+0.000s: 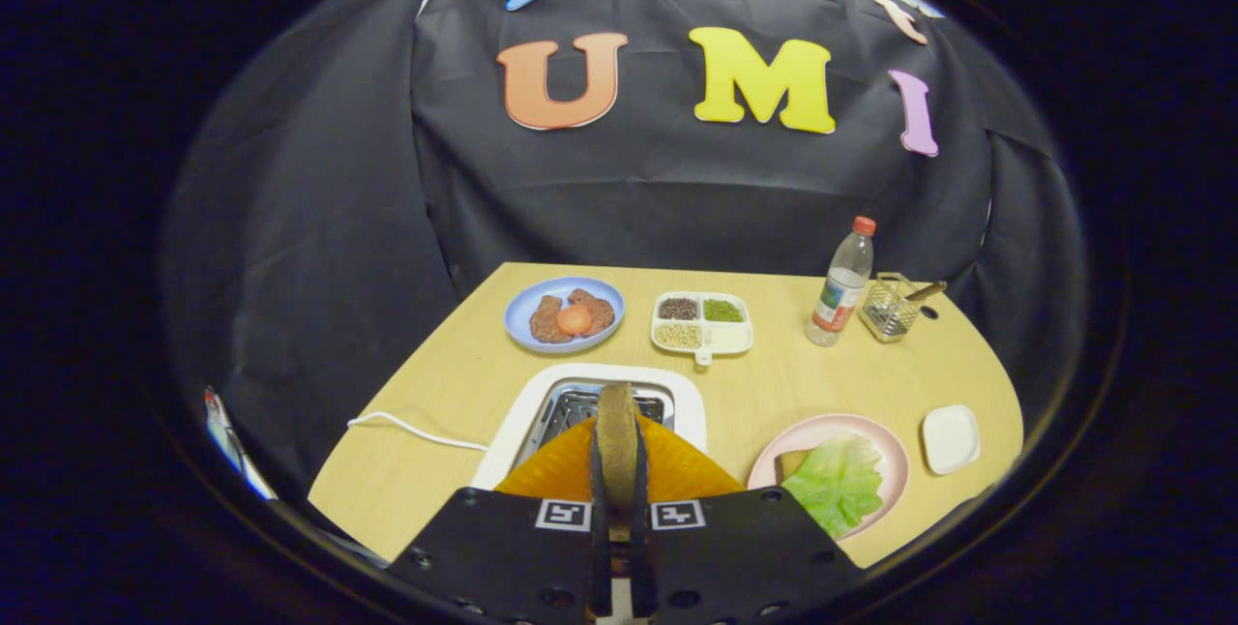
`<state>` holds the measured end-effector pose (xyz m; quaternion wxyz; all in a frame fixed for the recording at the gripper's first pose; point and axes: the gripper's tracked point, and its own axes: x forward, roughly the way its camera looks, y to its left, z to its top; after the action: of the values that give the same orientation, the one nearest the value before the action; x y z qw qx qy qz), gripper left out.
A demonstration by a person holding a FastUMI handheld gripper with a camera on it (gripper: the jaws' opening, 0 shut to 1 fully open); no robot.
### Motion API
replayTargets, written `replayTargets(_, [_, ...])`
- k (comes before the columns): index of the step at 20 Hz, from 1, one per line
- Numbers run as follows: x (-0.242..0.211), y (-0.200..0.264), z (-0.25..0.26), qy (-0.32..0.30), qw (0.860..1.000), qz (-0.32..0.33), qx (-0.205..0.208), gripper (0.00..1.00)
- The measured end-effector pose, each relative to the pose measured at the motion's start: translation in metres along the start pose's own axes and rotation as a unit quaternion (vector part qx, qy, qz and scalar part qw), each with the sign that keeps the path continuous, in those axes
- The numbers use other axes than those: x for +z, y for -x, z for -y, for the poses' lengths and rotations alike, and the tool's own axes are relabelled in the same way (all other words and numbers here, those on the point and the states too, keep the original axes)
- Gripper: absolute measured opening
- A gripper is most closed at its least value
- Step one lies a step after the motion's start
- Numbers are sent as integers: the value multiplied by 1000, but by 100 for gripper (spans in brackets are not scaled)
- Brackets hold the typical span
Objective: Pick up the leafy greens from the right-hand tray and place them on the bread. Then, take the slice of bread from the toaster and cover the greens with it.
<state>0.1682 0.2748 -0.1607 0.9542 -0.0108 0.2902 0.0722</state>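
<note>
My gripper [619,494] is shut on a slice of bread [617,427], which stands on edge between the two fingers. The slice hangs just above the open slots of the white toaster [522,427], directly ahead of the fingers. To the right of the toaster, a pink plate [885,441] carries a green lettuce leaf [837,485]. The leaf lies on a bread slice [788,463] of which just a corner peeks out at the leaf's left.
Beyond the toaster stand a blue plate [527,301] with meat patties and a tomato slice, and a white divided dish [730,340] of grains. A water bottle [841,282] and wire basket [890,308] stand far right. A small white dish [950,438] lies beside the pink plate. A white cable [416,431] runs left.
</note>
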Motion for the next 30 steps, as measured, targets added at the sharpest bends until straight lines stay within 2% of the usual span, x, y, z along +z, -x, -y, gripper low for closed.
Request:
replayTargets(11, [67, 77, -4, -2, 994, 108, 24, 8])
replayTargets(17, [94, 120, 10, -7, 992, 128, 13, 7])
replayTargets(24, [128, 172, 41, -11, 984, 180, 2, 8])
replayTargets(30, [103, 154, 80, -23, 984, 174, -12, 8])
